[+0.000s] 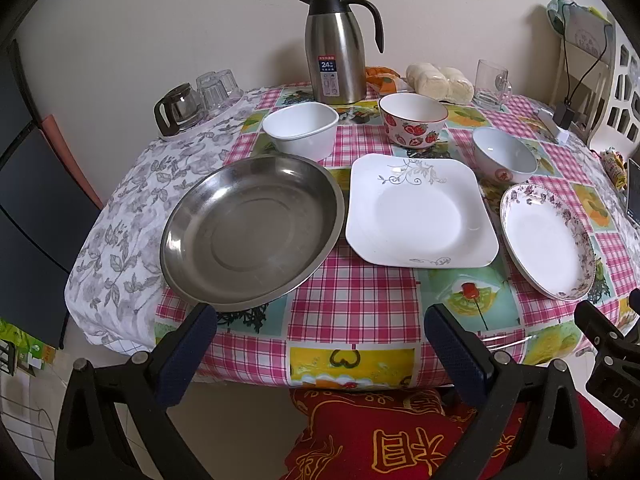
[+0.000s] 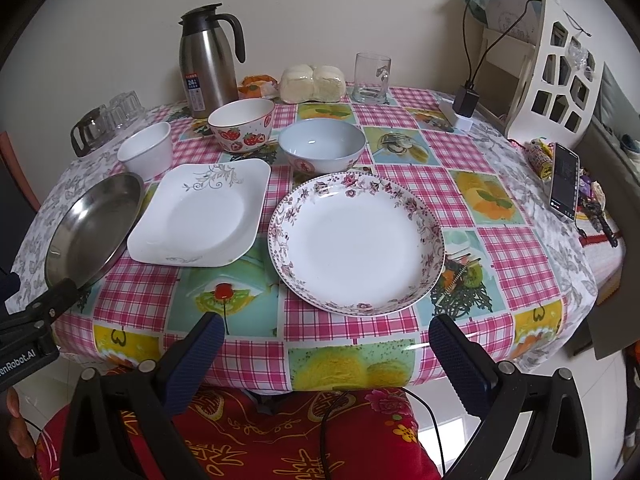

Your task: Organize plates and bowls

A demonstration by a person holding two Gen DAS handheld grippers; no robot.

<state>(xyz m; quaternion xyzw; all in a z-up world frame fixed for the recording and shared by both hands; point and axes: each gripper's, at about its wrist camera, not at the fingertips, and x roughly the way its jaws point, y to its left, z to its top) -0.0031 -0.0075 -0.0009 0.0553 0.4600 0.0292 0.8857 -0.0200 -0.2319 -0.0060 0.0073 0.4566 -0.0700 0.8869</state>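
Your left gripper [image 1: 320, 328] and right gripper [image 2: 326, 330] are both spread wide, empty, at the table [image 2: 352, 344] edge. Steel plate [image 1: 252, 232], square plate [image 1: 420, 212], floral plate [image 2: 356, 244] lie in front, three bowls behind.

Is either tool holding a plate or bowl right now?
No. The left tool and right tool are both open and empty, short of the table edge.

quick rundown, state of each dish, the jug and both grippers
steel plate: empty, upright
square plate: empty, flat on the table
floral plate: empty, unstacked
white bowl: empty, upright
strawberry bowl: empty, upright
blue bowl: empty, upright
thermos jug: lid shut
left gripper: open, holding nothing
right gripper: open, holding nothing
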